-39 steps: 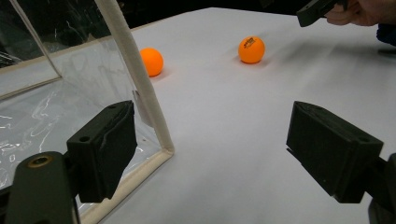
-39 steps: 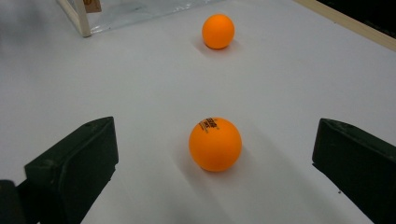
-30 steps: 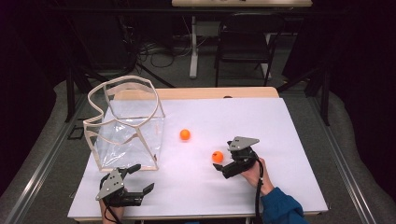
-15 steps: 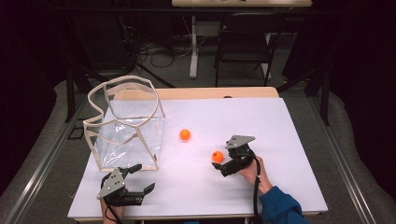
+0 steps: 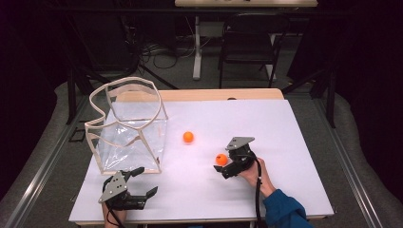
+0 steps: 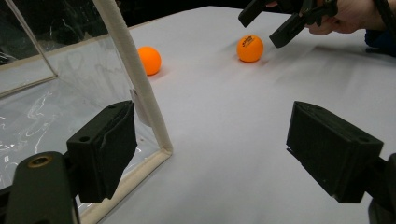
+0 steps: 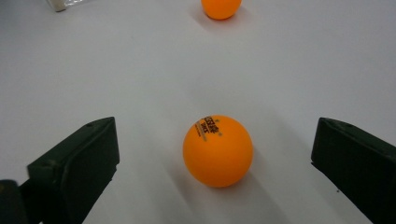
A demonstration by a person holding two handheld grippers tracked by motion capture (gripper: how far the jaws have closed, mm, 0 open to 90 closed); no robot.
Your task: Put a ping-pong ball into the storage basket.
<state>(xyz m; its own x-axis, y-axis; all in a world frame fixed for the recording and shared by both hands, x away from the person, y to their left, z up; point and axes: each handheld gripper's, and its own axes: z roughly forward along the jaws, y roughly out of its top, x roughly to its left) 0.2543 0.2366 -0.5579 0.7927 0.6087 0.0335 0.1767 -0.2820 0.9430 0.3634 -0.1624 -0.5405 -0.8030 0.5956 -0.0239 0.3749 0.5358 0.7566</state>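
High view first: my right gripper [image 5: 222, 166] sits on the white table [image 5: 285, 142] with its jaws spread toward the near orange ball [image 5: 221, 159], which lies just at their tips, not pinched. My left gripper [image 5: 142, 183] rests near the front edge, jaws wide apart and holding nothing, just in front of the clear bag [image 5: 128, 128] with its cream-trimmed rim standing open. A second orange ball [image 5: 188, 137] lies between the bag and my right gripper, apart from both. Left gripper view adds what the overhead look misses: one of my pads sits right beside the bag's cream corner seam [image 6: 140, 88], though I cannot tell if it touches, and the near orange ball [image 6: 250, 48] shows printed lettering, with my other gripper's jaws open beside it. Right gripper view puts that lettered ball [image 7: 217, 150] midway between my spread jaws, resting on the table and clear of both pads, with the second ball [image 7: 221, 8] farther ahead. Beyond the table the room is dark, with a black chair [image 5: 249, 47], cables on grey floor and a pale desk edge.
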